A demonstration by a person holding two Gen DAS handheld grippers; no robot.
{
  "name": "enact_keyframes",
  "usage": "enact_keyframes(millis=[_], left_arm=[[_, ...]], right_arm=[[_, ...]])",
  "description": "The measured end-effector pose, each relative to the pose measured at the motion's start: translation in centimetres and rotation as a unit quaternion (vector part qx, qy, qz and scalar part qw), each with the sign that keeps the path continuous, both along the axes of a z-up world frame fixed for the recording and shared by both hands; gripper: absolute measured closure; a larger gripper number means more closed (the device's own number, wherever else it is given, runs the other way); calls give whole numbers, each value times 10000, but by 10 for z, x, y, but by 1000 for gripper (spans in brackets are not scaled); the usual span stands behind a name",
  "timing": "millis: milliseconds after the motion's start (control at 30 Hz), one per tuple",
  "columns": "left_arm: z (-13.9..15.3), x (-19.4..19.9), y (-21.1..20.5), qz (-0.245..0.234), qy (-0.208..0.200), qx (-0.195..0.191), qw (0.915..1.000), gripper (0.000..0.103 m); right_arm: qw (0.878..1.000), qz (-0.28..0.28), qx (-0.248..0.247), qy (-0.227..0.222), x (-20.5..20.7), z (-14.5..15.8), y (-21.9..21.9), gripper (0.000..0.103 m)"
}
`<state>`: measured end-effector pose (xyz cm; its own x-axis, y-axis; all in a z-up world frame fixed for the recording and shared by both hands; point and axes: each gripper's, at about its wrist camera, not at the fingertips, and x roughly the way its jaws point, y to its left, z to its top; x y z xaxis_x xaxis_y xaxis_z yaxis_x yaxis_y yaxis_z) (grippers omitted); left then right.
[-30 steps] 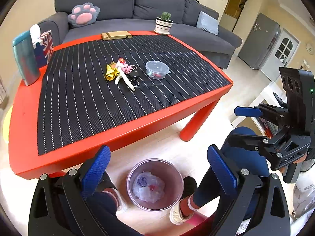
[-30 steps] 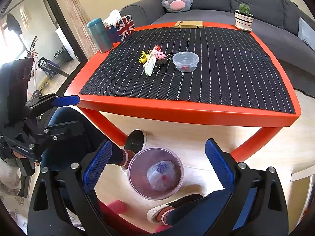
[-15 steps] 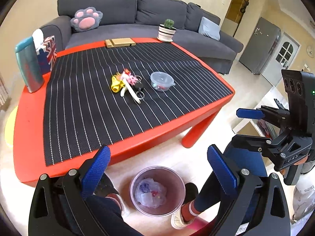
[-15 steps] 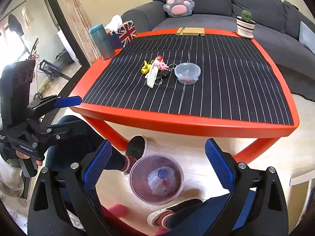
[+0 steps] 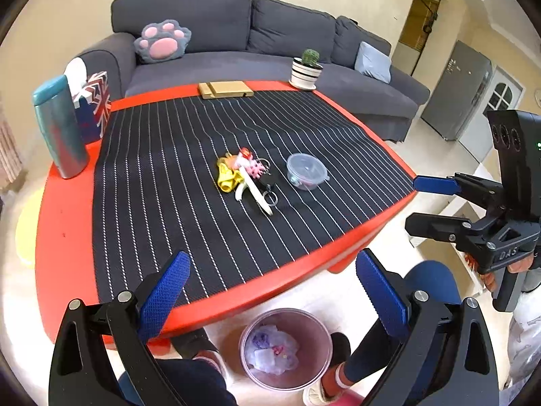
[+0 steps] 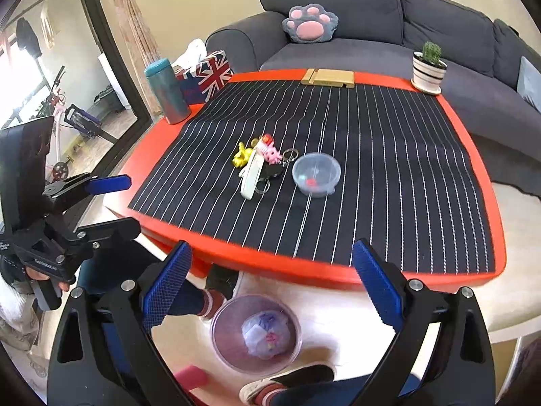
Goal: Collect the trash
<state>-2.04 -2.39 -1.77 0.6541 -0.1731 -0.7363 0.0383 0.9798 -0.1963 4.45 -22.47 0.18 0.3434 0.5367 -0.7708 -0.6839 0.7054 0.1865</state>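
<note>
A small bin (image 5: 284,348) stands on the floor in front of the red table (image 5: 64,237), with crumpled white trash (image 5: 270,346) inside; it also shows in the right wrist view (image 6: 256,335). My left gripper (image 5: 270,291) is open and empty, above the table's near edge and the bin. My right gripper (image 6: 268,287) is open and empty, also above the bin. Each gripper shows in the other's view, the right one (image 5: 426,203) and the left one (image 6: 118,203), both open. On the striped mat lie a heap of keychains (image 5: 247,177) and a clear lidded tub (image 5: 306,171).
A teal tumbler (image 5: 59,132) and a Union Jack tissue box (image 5: 93,108) stand at the table's left. A wooden stand (image 5: 225,89) and a potted cactus (image 5: 306,69) sit at the far edge. A grey sofa (image 5: 270,54) lies behind. The person's feet (image 5: 324,392) flank the bin.
Both grippers have risen and tilted up toward the table; the bin has slid lower in both views and the tabletop fills more of the frame. Both stay open.
</note>
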Motion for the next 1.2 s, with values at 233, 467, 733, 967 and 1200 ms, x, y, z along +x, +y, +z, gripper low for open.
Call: enact_keyframes(millis=[233,467,733,967,1200], left_arm=[[4,8,5,46,-81,-8,10000,8],[6,12,8,58,-118,15,9999,8],[2,14,13,114,-64,3,9999,8],[-2,16,20,157,-9,-49,9999,8],[-8,18,22,163,40,-87,9998,8]], right_arm=[[9996,117,-255,-54,32,2,25,9],[9977,204,-632,134,70,-14,49,9],[9933,248,-1061,393,109,-37,73,9],[9890,205,-1237,782,133,-61,83,9],[9872,212,-1284,917,139,-70,89,22]])
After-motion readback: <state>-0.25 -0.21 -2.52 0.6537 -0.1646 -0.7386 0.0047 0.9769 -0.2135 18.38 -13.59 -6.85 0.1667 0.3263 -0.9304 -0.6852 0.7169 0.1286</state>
